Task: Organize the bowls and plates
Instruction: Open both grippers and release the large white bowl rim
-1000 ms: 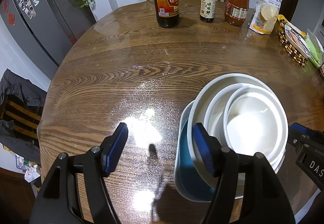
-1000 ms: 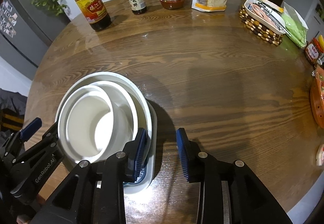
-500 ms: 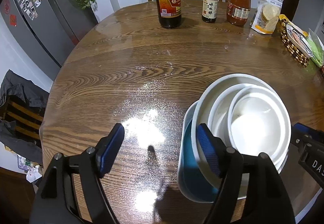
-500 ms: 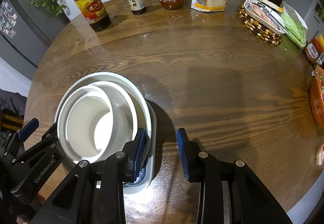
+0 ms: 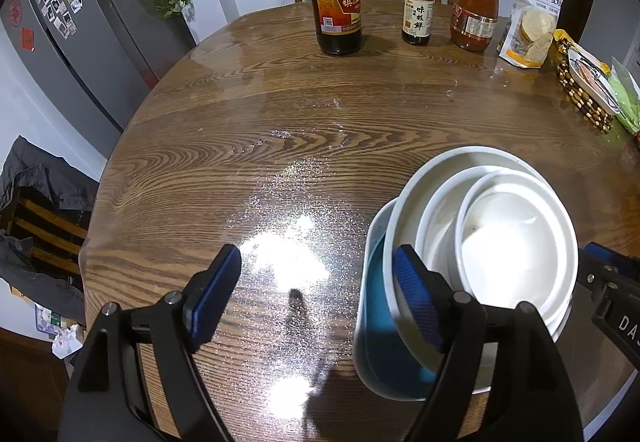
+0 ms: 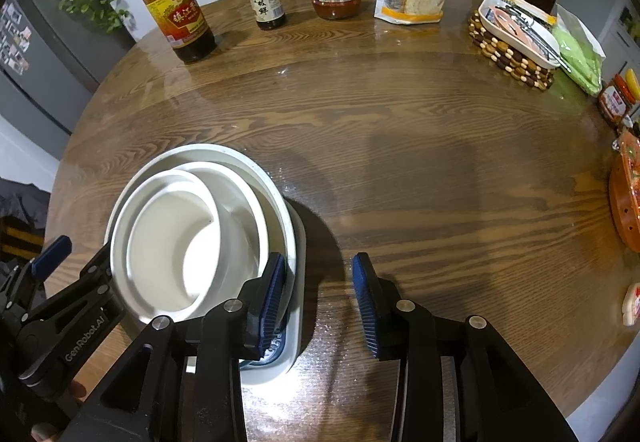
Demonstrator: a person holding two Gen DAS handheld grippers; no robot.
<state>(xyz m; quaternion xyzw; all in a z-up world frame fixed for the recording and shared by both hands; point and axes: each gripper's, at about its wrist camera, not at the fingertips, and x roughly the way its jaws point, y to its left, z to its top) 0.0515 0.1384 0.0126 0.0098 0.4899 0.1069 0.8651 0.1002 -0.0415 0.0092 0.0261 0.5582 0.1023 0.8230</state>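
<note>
A stack of nested white bowls [image 5: 516, 242] sits in a rectangular dish with a blue inside [image 5: 376, 326] near the front edge of the round wooden table [image 5: 320, 130]. The stack also shows in the right wrist view [image 6: 176, 242], with the dish's white rim [image 6: 298, 282] under it. My left gripper [image 5: 316, 294] is open and empty; its right finger overlaps the stack's left rim in the view. My right gripper [image 6: 320, 298] is open and empty; its left finger lies by the stack's right rim.
At the table's far side stand a vinegar bottle [image 5: 338, 2], a small dark sauce bottle [image 5: 418, 2], a red sauce jar [image 5: 476, 6] and a flour bag [image 5: 532, 22]. A beaded tray [image 6: 516, 42] and packets lie at the right. A fridge [image 5: 80, 22] stands left.
The left gripper has drawn back slightly and shifted a little right along the stack. The right gripper has hardly moved. Both stay open.
</note>
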